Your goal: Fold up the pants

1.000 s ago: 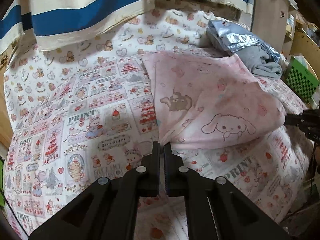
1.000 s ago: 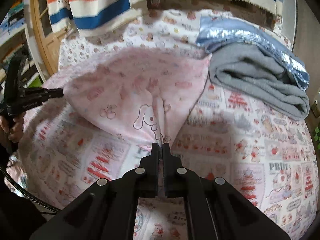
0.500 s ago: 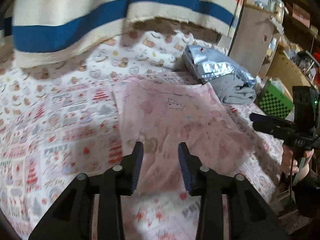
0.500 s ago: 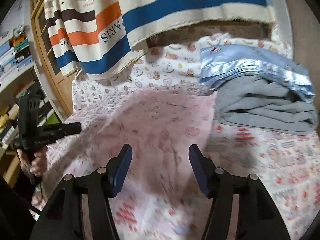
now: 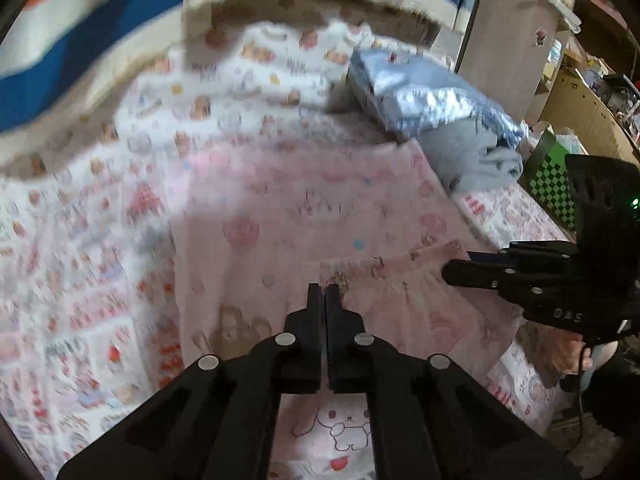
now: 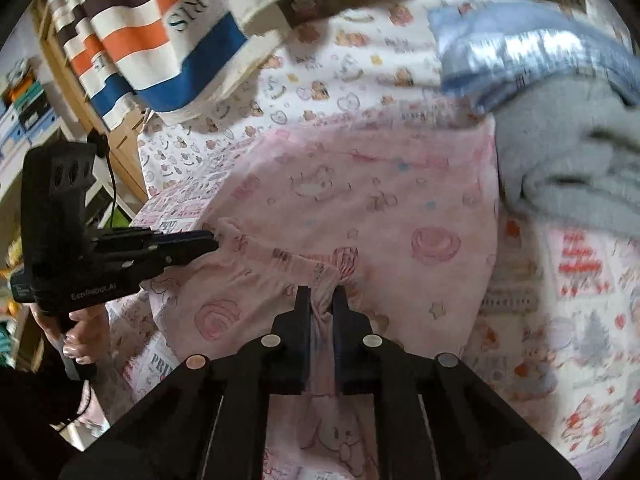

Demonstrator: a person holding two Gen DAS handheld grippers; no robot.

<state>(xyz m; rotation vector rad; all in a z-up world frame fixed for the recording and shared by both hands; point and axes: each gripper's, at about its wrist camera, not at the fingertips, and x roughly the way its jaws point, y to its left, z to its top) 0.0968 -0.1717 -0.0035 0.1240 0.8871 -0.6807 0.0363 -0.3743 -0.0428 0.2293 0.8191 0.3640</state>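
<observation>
The work surface is a bed covered with a printed sheet (image 5: 100,280), bordered at the far side by a striped hanging cloth (image 6: 160,40). A folded grey-and-blue pile (image 5: 452,128) lies at the far right, just beside the garment.

The pink pants (image 5: 304,216) lie spread flat across the middle of the sheet, with a gathered edge, probably the waistband, turned toward the person.

Step in hand: gripping that near gathered edge at two points, one per tool.

- Left gripper (image 5: 323,292): jaws fully clenched at the gathered edge. Pink cloth sits at the tips; whether a fold is actually caught between them cannot be told from the blurred view.
- Right gripper (image 6: 320,296): jaws closing, with a bunched ridge of pink fabric standing between the fingers. The pads appear to press on it.

The two tools sit well apart along the same edge, left tool near the left corner, right tool nearer the right side.

Next move, as a judgement: confirm both pinches hold, then raise the edge evenly and carry it toward the far edge, keeping both tools level so the fold lands square and clear of the grey pile.
</observation>
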